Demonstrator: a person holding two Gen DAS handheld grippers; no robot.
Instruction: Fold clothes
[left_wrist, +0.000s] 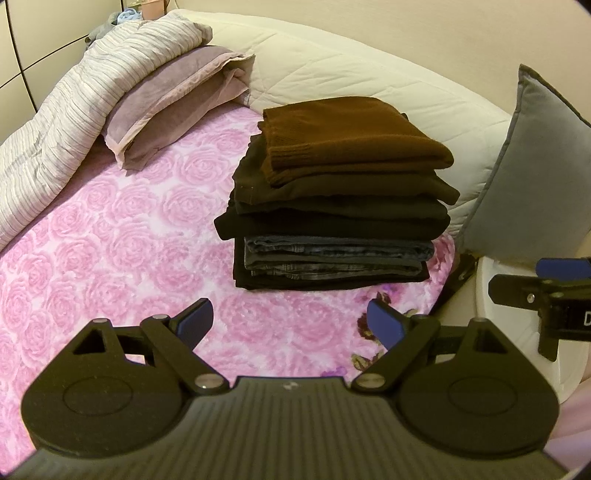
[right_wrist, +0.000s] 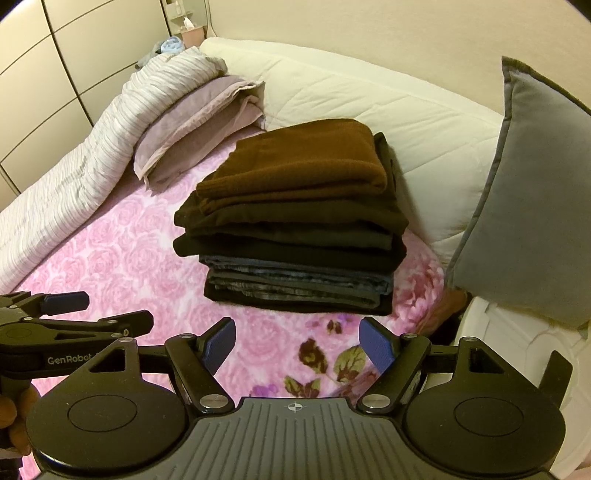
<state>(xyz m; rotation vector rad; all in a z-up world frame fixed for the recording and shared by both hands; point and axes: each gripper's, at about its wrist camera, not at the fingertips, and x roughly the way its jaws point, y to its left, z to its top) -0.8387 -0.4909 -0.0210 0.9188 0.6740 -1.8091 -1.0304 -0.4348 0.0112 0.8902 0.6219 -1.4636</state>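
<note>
A neat stack of folded clothes (left_wrist: 336, 206) sits on the pink rose-patterned bedspread (left_wrist: 110, 258). A brown knit sweater (left_wrist: 351, 136) lies on top, with dark garments and folded jeans (left_wrist: 332, 258) beneath. The stack also shows in the right wrist view (right_wrist: 295, 236), with the brown sweater (right_wrist: 295, 158) on top. My left gripper (left_wrist: 290, 325) is open and empty, hovering over the bedspread in front of the stack. My right gripper (right_wrist: 297, 347) is open and empty, also just in front of the stack. Each gripper shows at the edge of the other's view.
A striped duvet (left_wrist: 74, 110) is bunched along the left side of the bed. A mauve pillow (left_wrist: 173, 99) leans behind it. A cream padded headboard (left_wrist: 351, 74) runs behind the stack. A grey cushion (left_wrist: 535, 166) stands on a white bedside table (left_wrist: 517, 332) at the right.
</note>
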